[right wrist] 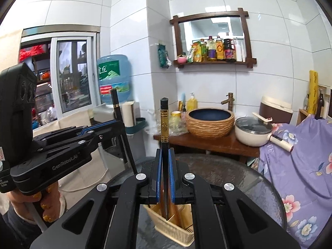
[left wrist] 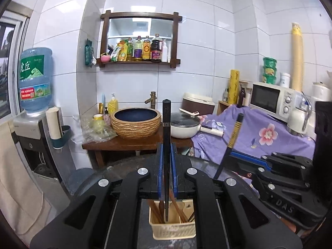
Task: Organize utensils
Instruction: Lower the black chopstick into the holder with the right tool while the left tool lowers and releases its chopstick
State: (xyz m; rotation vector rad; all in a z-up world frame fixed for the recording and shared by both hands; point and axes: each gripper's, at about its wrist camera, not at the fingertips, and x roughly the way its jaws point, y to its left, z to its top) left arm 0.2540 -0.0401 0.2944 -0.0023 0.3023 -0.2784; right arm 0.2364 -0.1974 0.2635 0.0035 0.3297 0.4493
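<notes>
My left gripper [left wrist: 166,147] is shut on a plain black chopstick [left wrist: 166,122], held upright with its tip pointing down over a cream plastic utensil basket [left wrist: 173,231]. The basket holds several wooden utensils. To the right, my right gripper [left wrist: 230,155] grips a black chopstick with a gold band [left wrist: 234,132], tilted. In the right wrist view, the right gripper [right wrist: 165,152] is shut on that gold-printed chopstick [right wrist: 164,122], whose tip hangs over the same basket [right wrist: 172,228]. The left gripper [right wrist: 119,122] shows at the left with its black chopstick [right wrist: 115,99], a hand below it.
The basket stands on a round dark glass table [right wrist: 238,178]. Behind it a wooden counter carries a woven basin [left wrist: 136,122] and a lidded white pot [left wrist: 184,126]. A purple floral cloth [left wrist: 259,137] lies to the right, a water dispenser [left wrist: 35,83] to the left.
</notes>
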